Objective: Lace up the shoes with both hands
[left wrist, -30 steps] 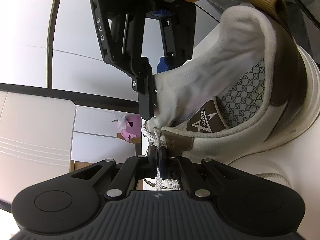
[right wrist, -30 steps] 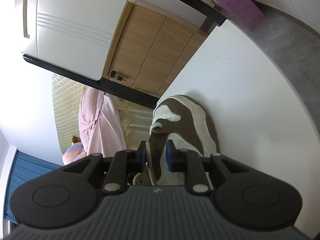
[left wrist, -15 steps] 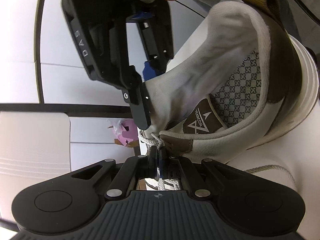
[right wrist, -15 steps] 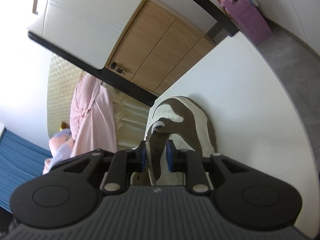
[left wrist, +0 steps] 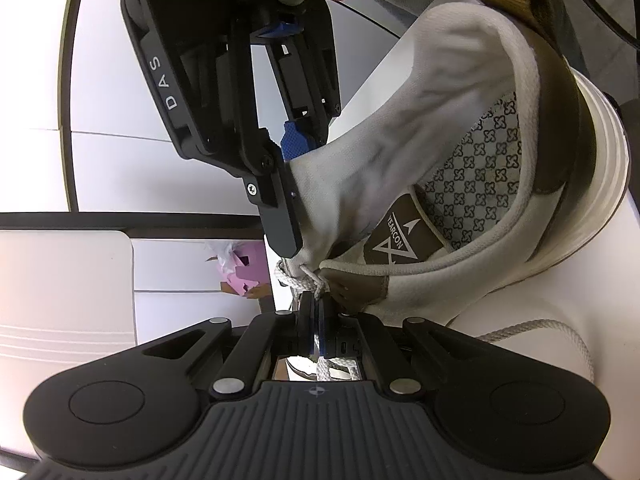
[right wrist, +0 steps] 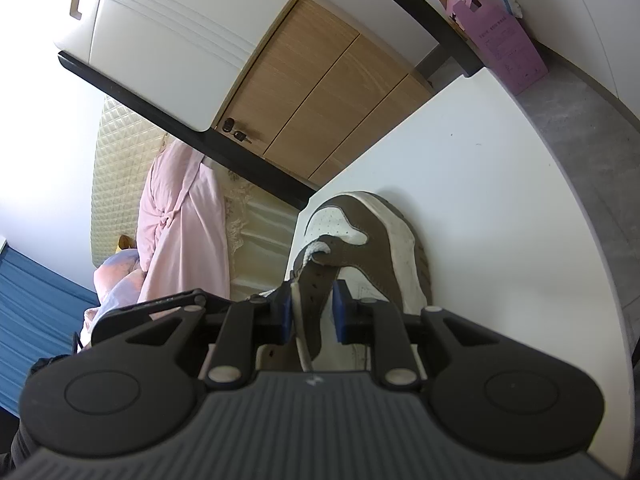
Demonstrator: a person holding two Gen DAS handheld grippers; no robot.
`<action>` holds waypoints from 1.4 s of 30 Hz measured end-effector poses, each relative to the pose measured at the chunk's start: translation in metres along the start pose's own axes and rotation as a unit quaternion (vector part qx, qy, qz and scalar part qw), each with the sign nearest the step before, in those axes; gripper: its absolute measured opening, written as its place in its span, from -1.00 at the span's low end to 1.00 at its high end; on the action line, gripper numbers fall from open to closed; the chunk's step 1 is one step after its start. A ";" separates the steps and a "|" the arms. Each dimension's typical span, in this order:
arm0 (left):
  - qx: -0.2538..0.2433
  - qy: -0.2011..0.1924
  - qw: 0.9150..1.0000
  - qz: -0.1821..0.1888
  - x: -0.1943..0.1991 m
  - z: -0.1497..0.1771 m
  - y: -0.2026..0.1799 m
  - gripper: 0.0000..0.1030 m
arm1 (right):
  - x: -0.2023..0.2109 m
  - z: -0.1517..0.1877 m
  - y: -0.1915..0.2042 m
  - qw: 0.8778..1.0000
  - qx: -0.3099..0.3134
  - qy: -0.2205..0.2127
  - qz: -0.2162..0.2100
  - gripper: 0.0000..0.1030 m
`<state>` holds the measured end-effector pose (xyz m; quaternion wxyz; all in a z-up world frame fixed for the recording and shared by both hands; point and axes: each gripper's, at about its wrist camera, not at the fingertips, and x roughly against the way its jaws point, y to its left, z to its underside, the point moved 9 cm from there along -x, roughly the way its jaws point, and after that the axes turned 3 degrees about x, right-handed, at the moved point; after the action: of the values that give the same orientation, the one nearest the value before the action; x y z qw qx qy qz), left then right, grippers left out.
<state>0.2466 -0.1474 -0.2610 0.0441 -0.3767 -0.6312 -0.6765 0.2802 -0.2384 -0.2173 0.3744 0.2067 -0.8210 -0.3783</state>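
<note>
A white and brown shoe (left wrist: 500, 184) lies on the white table (right wrist: 480, 200), its toe (right wrist: 360, 220) near the table's far edge. My left gripper (left wrist: 316, 314) is shut on the white lace (left wrist: 304, 280) right at the eyelets by the tongue's base. The lace's loose end (left wrist: 540, 326) trails over the table to the right. My right gripper (right wrist: 313, 312) is shut on the shoe's tongue (right wrist: 314, 300), holding it up between its blue pads (right wrist: 341, 308). Seen from the left wrist, the right gripper (left wrist: 298, 196) comes down from above onto the pale tongue (left wrist: 360, 168).
A pink box (right wrist: 504, 36) stands on the grey counter (right wrist: 580, 120) beyond the table. The table's far edge (right wrist: 304, 208) runs just past the shoe's toe. Beyond it are a bed with a pink garment (right wrist: 180, 220) and wooden cabinet doors (right wrist: 320, 92).
Both views have rolled a little, and the right gripper has swayed over the shoe. Both grips and the shoe's place are unchanged.
</note>
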 end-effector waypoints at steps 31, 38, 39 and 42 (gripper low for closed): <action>0.188 0.030 0.981 -0.028 -0.030 -0.027 0.041 -0.96 | 0.005 -0.013 -0.028 0.992 -0.111 -0.057 -0.018 -0.55; 0.184 0.030 0.982 -0.032 -0.039 -0.036 0.049 -0.96 | -0.011 -0.007 -0.028 0.991 -0.124 -0.042 -0.020 -0.60; 0.185 0.030 0.982 -0.032 -0.040 -0.038 0.051 -0.96 | -0.012 -0.008 -0.028 0.991 -0.127 -0.045 -0.020 -0.60; 0.186 0.032 0.981 -0.034 -0.045 -0.041 0.054 -0.96 | -0.015 -0.007 -0.025 0.990 -0.128 -0.051 -0.027 -0.67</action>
<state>0.2888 -0.2133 -0.2382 0.1106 -0.3184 -0.7568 -0.5600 0.2968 -0.2484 -0.2405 0.3449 0.1600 -0.7780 -0.5001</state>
